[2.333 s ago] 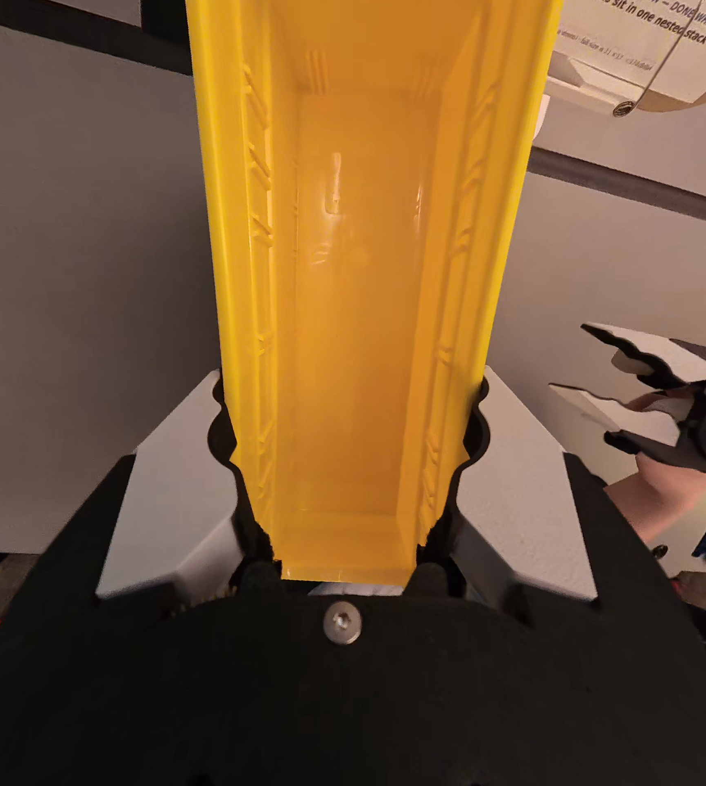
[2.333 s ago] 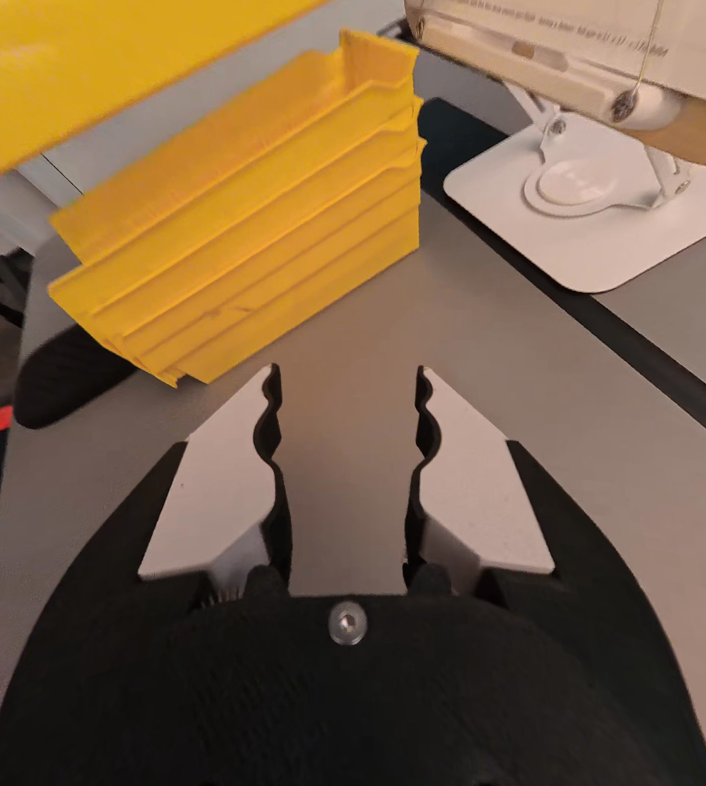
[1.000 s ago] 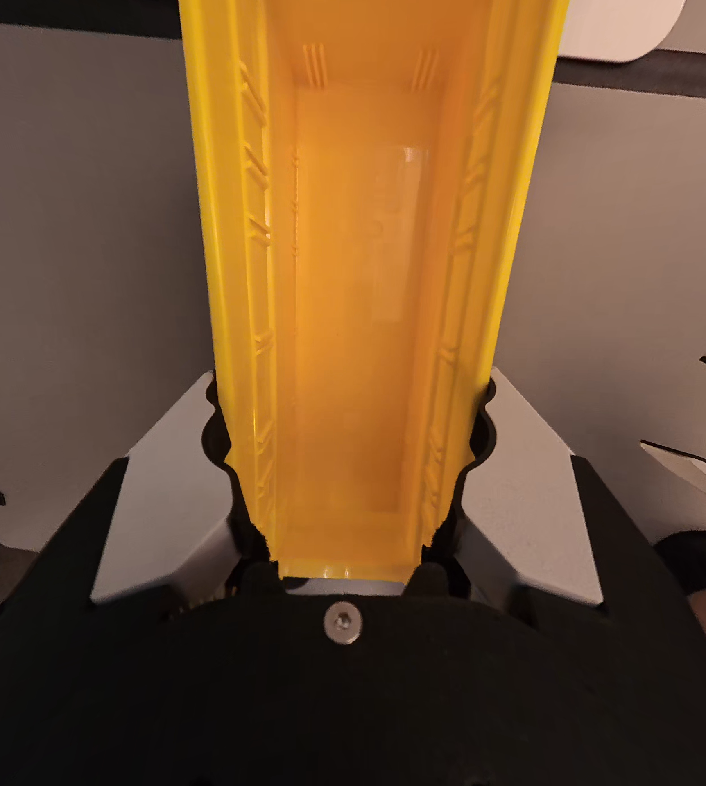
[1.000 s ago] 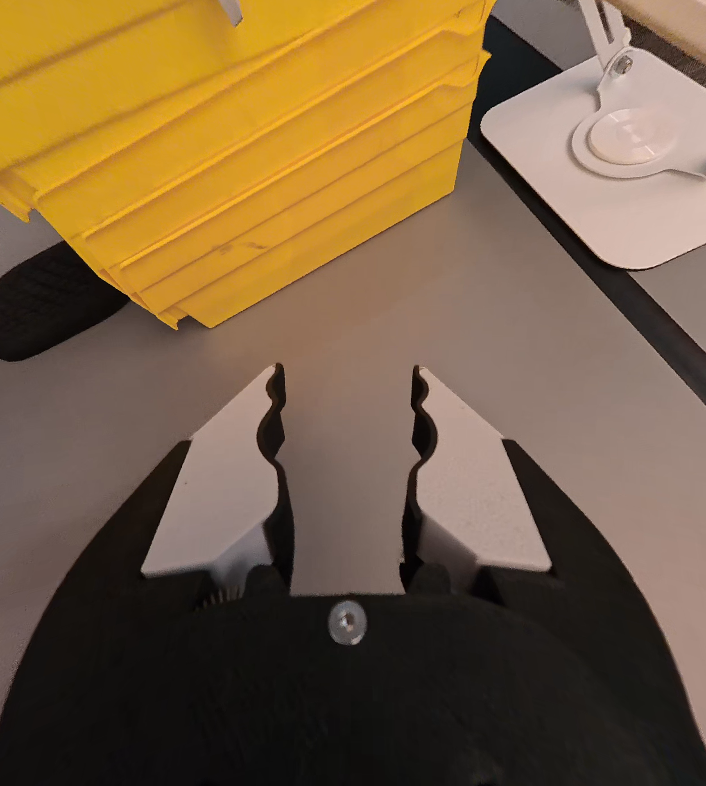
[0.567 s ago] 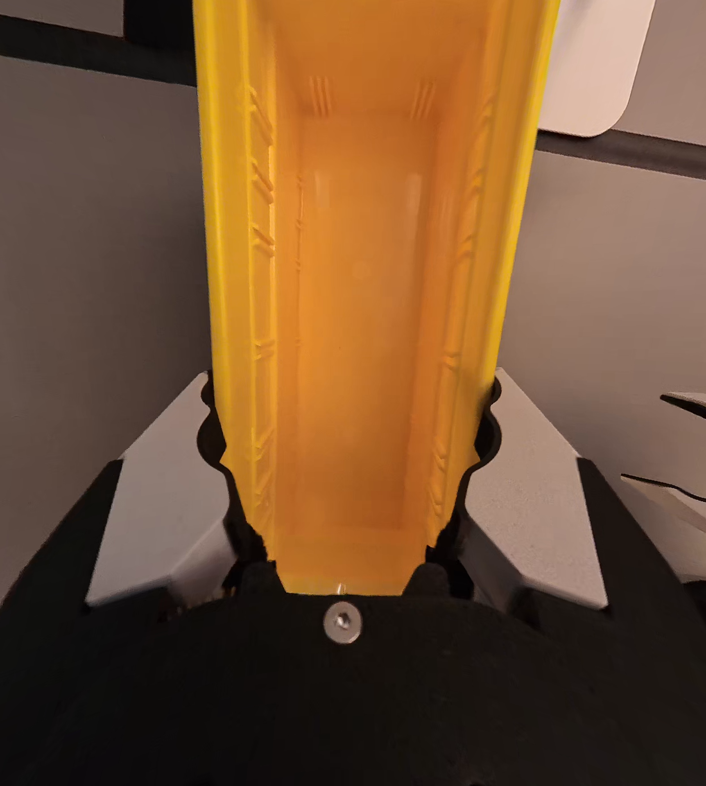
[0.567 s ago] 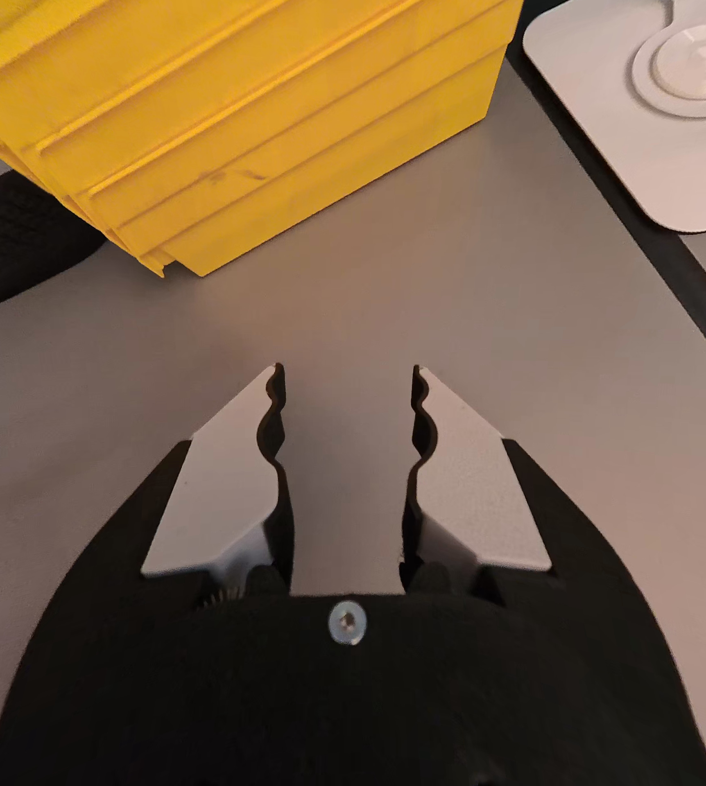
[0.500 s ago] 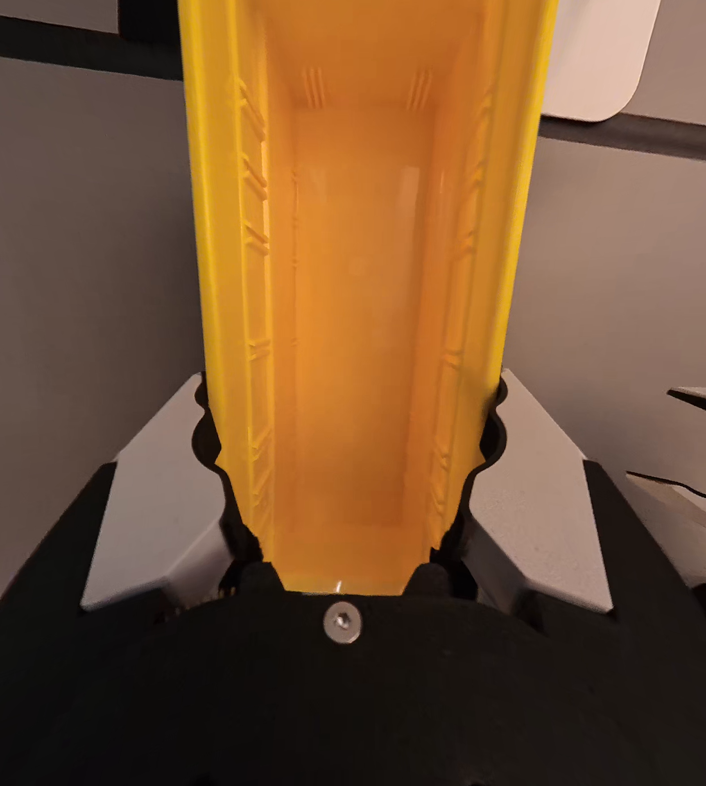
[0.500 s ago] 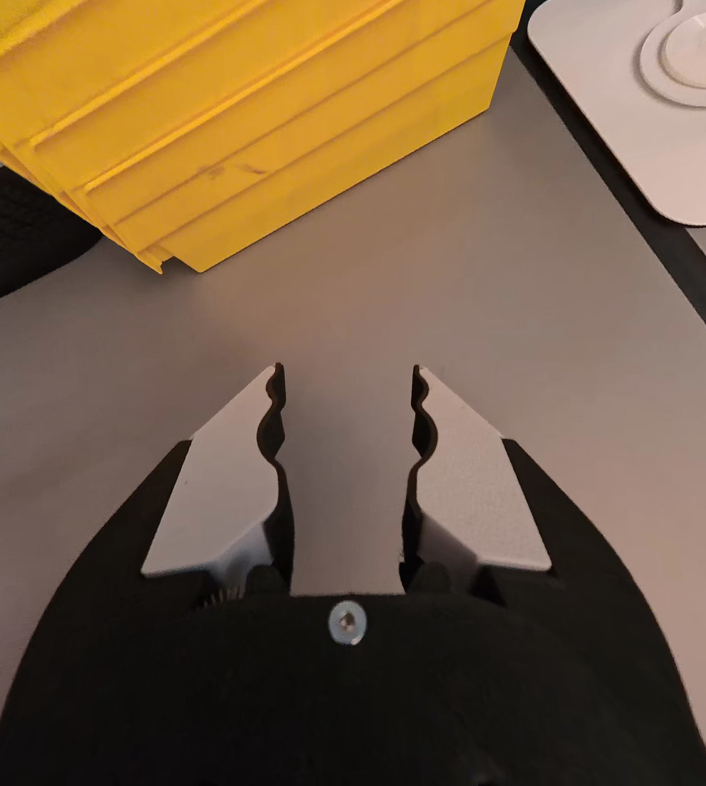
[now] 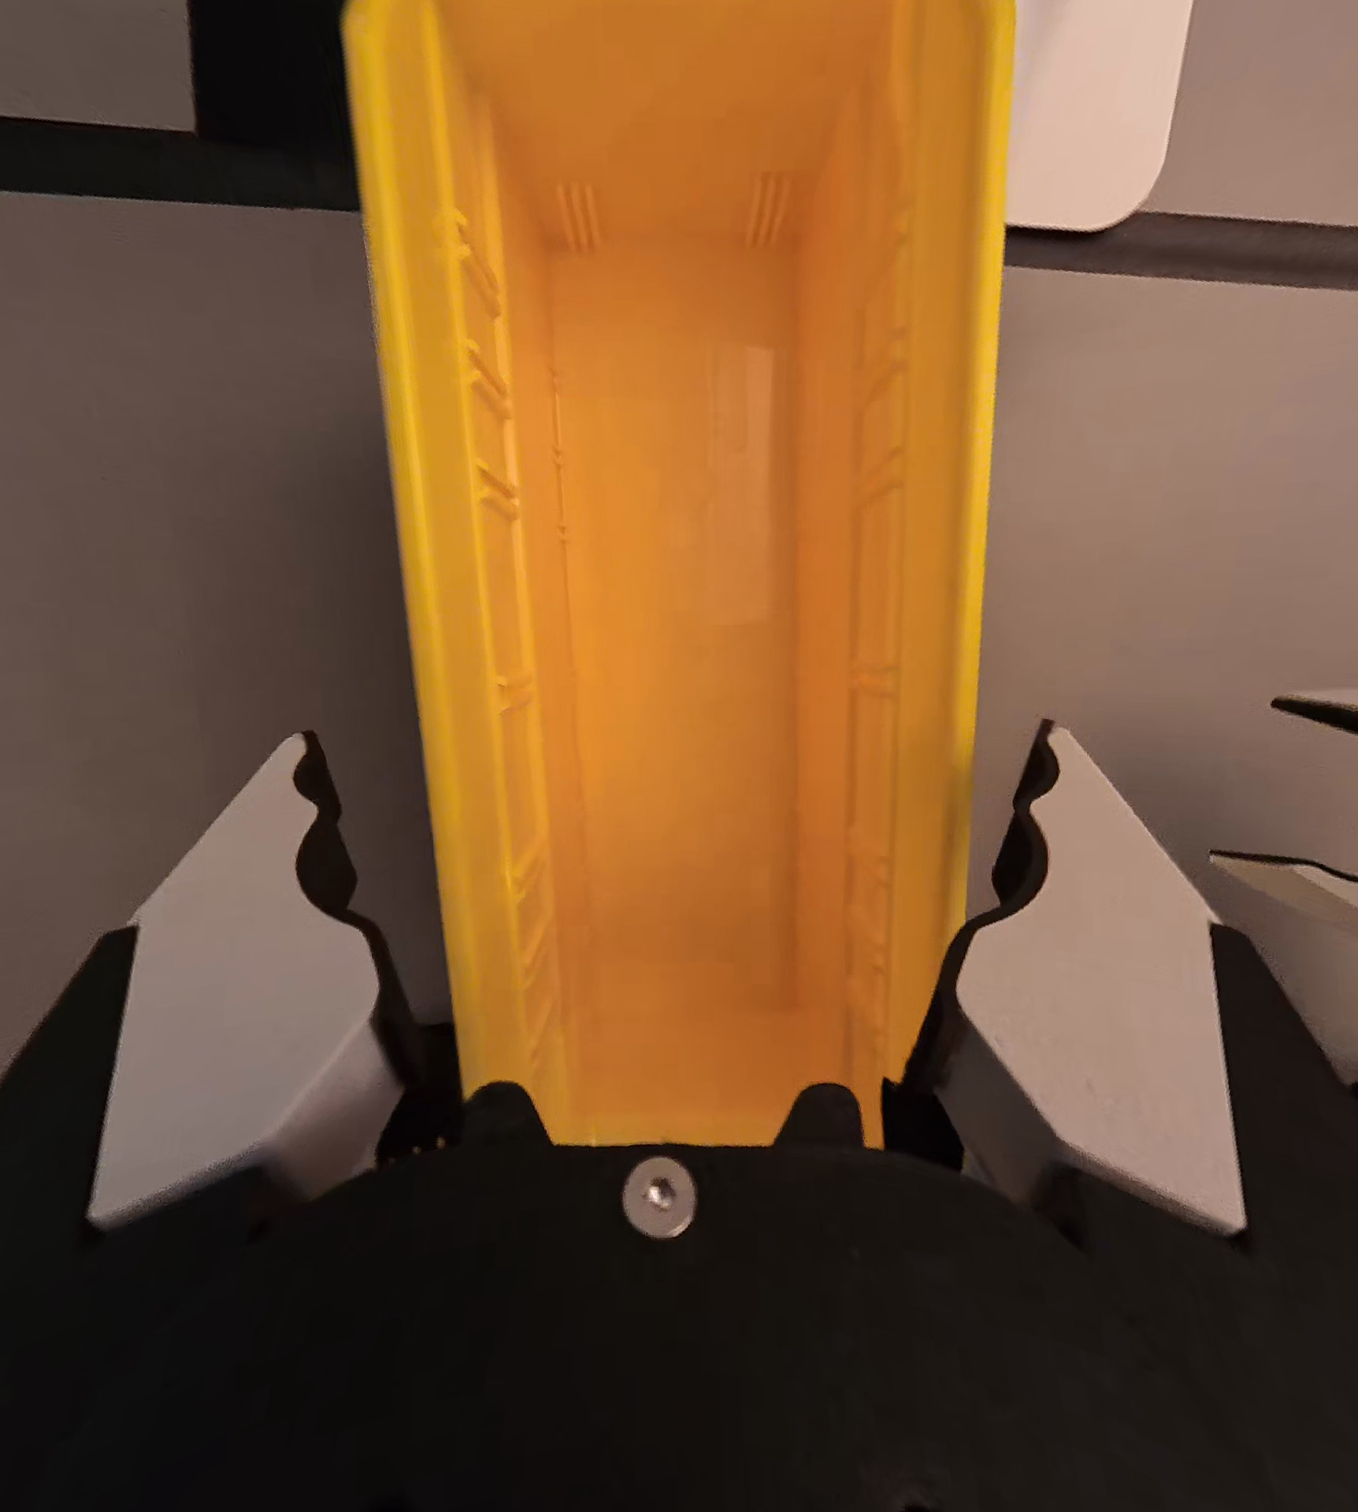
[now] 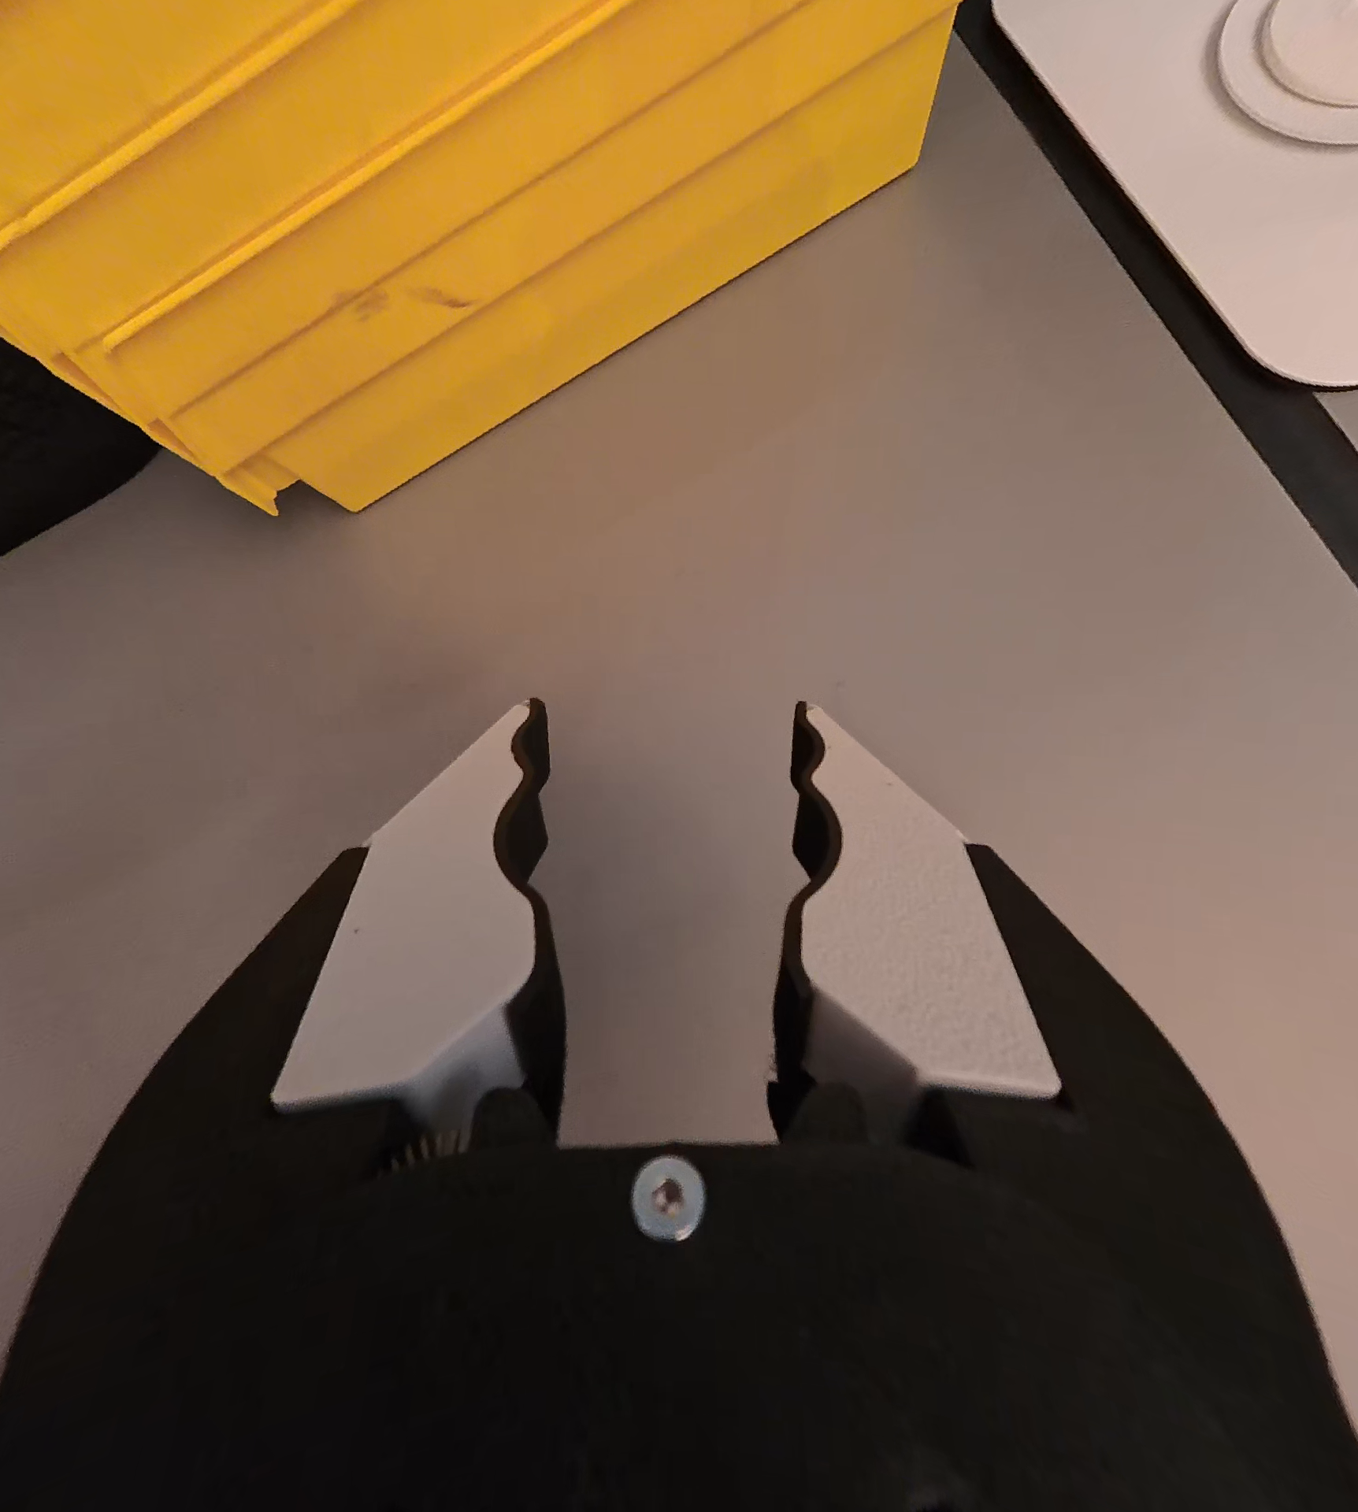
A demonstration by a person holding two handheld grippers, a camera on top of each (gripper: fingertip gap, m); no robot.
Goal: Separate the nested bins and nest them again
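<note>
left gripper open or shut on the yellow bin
Open: both fingers stand clear of the yellow bin, gaps showing on each side.

The far end of the yellow bin is cut off by the top edge, and its near end is hidden behind the black gripper body. The stacked yellow bins are cropped at top and left, the white stand base at top and right.

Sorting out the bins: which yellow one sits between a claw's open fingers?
The single yellow bin between the left claw's spread fingers; the others sit nested in the stack.
</note>
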